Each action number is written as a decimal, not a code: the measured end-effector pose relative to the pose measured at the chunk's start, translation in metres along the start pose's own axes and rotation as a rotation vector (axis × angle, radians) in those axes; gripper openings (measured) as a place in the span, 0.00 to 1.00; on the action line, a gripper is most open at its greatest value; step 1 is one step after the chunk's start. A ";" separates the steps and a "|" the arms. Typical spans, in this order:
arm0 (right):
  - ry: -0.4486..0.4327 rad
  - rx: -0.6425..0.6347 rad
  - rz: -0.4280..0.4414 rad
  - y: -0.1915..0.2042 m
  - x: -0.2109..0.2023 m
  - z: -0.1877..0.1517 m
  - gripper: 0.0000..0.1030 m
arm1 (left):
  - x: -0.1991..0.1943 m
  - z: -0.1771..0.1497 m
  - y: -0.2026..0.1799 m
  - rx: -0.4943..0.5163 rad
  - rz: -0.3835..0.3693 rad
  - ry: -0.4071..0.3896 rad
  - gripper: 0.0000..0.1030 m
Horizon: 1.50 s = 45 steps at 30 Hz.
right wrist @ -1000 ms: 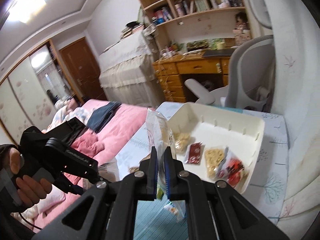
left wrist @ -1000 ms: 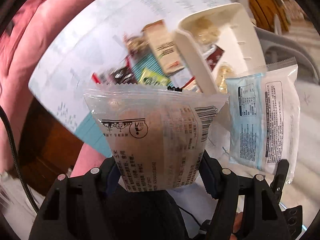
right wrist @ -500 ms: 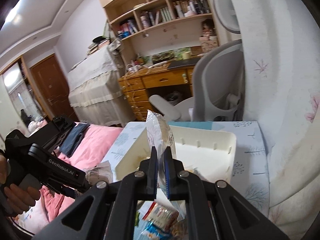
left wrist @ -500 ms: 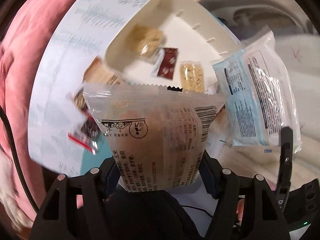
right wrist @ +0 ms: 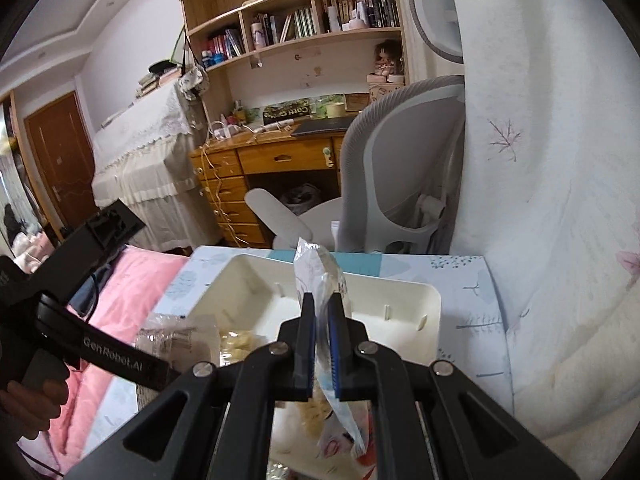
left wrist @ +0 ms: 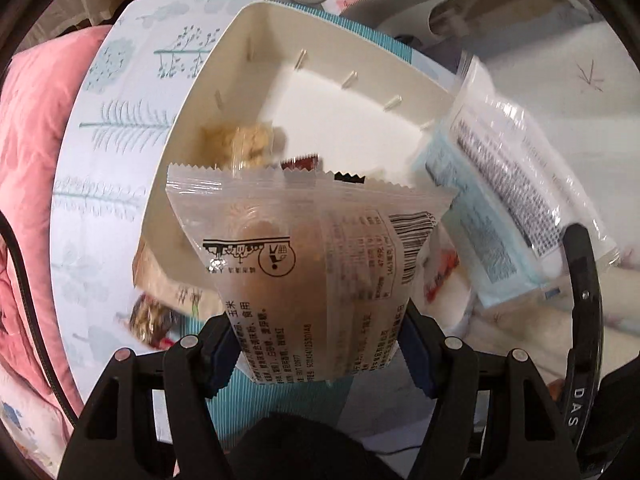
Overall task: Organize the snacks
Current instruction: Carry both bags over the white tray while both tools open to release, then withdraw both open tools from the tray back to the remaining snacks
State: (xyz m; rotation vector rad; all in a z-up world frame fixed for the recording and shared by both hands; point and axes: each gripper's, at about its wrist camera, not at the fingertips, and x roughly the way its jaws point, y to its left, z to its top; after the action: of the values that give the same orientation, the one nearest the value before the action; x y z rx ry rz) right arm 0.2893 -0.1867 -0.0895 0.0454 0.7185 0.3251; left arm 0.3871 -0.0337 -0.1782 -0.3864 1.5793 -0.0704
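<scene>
1. Clamped across its lower half, a translucent beige snack packet with black print and a barcode stands upright in my left gripper, the blue pads pressing its two sides.
2. Pinched edge-on between the blue pads of my right gripper, which have closed almost together, a clear and pale blue snack packet sticks up above the fingertips and hangs out below them.
3. Both packets are held over a white rectangular plastic tray with small ribs along its inner wall.
4. Inside the tray lie a clear pack of pale yellow snacks and a small dark red sachet, side by side near the left wall.
5. Under the tray is a white tablecloth printed with pale blue trees; a few loose wrapped snacks lie on it just outside the tray's near corner, blurred.
6. From the right wrist view, a hand grips the black handle of my left gripper at the left edge, beside pink bedding.
7. Behind the table stand a grey mesh office chair and a wooden desk with bookshelves.
</scene>
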 end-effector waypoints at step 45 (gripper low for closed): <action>0.195 0.287 -0.052 0.045 -0.032 -0.077 0.32 | -0.030 -0.074 0.043 0.205 -0.012 -0.184 0.81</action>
State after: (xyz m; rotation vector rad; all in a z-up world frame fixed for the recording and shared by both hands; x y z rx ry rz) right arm 0.2041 -0.1591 -0.1197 0.2696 0.9548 0.1762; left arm 0.3061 0.0011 -0.1572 -0.2350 1.3733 -0.1989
